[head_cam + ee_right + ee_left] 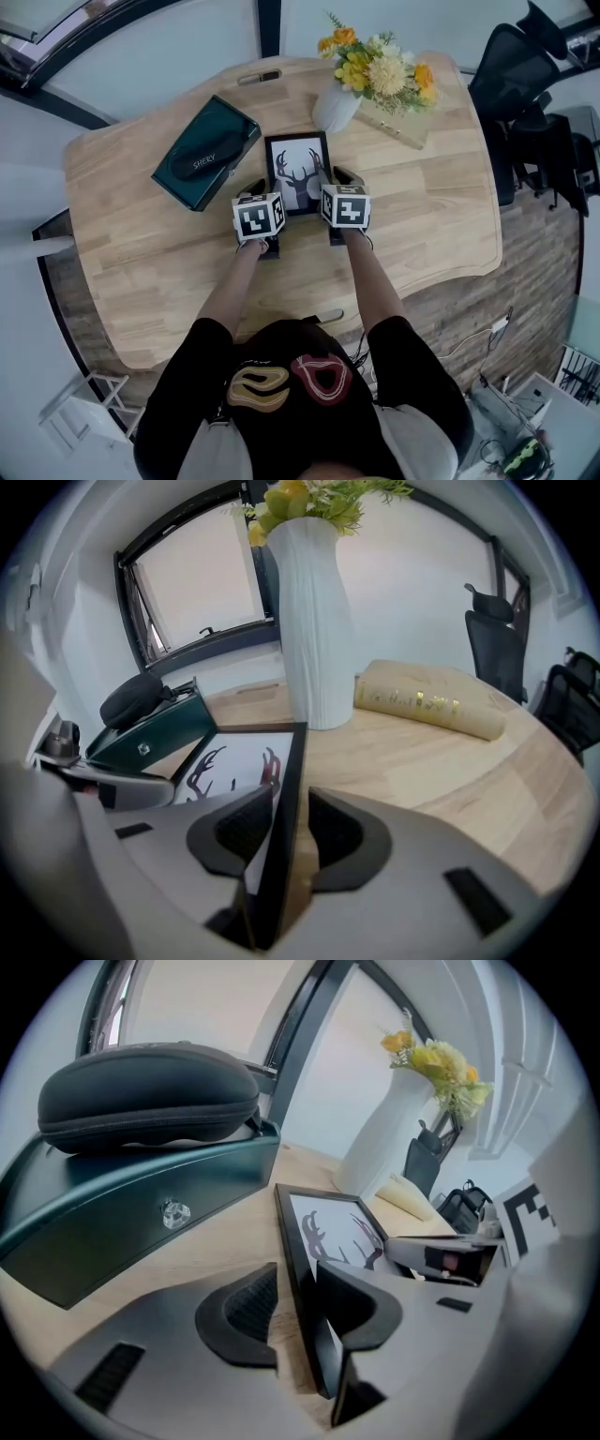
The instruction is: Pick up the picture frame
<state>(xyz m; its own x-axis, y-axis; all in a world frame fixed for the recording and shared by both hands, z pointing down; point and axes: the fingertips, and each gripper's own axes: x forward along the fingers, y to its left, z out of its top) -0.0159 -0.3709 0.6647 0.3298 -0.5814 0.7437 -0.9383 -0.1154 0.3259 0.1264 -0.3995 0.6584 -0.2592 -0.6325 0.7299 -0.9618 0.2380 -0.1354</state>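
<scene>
The black picture frame (298, 169) with a deer print lies flat on the wooden table (422, 216), just ahead of me. My left gripper (265, 189) straddles its left rim and my right gripper (339, 180) straddles its right rim. In the left gripper view the rim (298, 1269) runs between the jaws of the left gripper (298, 1305), with table showing beside the left pad (251, 1305). The right gripper view shows the rim (286, 789) between the jaws of the right gripper (289, 829), a strip of wood separating it from the right pad (333, 834). Neither pair of pads presses on the frame.
A dark green box (206, 150) carrying a black zipped case sits left of the frame. Behind the frame stands a white vase (336, 108) of flowers, with a beige roll (403, 124) to its right. An office chair (525, 84) is past the table's right end.
</scene>
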